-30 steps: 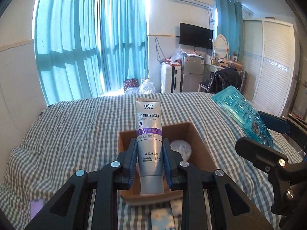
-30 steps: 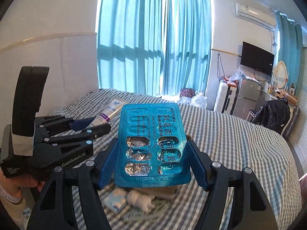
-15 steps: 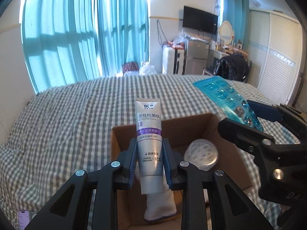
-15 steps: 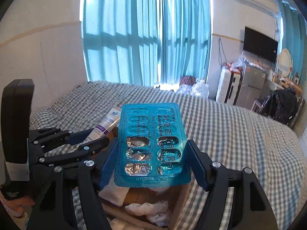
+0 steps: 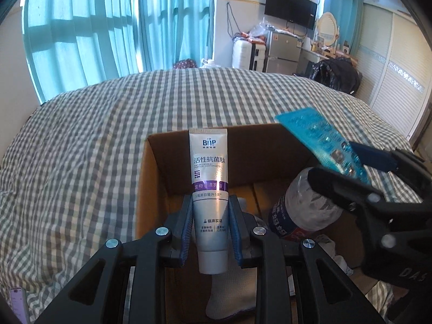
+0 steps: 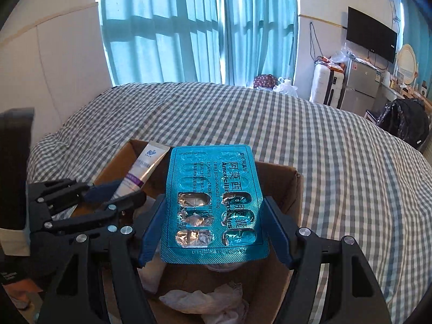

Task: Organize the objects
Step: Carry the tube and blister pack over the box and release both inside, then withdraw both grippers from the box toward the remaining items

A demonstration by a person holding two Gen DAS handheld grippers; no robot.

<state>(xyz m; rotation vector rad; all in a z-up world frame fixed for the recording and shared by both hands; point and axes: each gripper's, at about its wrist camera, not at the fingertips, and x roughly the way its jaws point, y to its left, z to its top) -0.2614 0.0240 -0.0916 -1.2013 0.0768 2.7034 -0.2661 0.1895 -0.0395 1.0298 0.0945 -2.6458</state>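
My left gripper [image 5: 210, 226] is shut on a white and silver toothpaste tube [image 5: 209, 178], held upright over the open cardboard box [image 5: 162, 167]. My right gripper [image 6: 214, 232] is shut on a teal pill blister pack [image 6: 213, 194], also held above the box [image 6: 294, 186]. In the left wrist view the right gripper [image 5: 375, 172] and blister pack [image 5: 318, 137] hang over the box's right side. In the right wrist view the left gripper [image 6: 108, 197] with the tube [image 6: 145, 167] is at the box's left side.
The box sits on a bed with a grey checked cover [image 5: 81, 148]. Inside lie a clear plastic bottle [image 5: 299, 213], a white sock [image 5: 229, 291] and crumpled white cloth [image 6: 205, 302]. A phone [image 5: 16, 302] lies at the left edge of the bed.
Both grippers have moved forward and tilted down over the box with their objects still held. The box interior now fills the lower part of both views.
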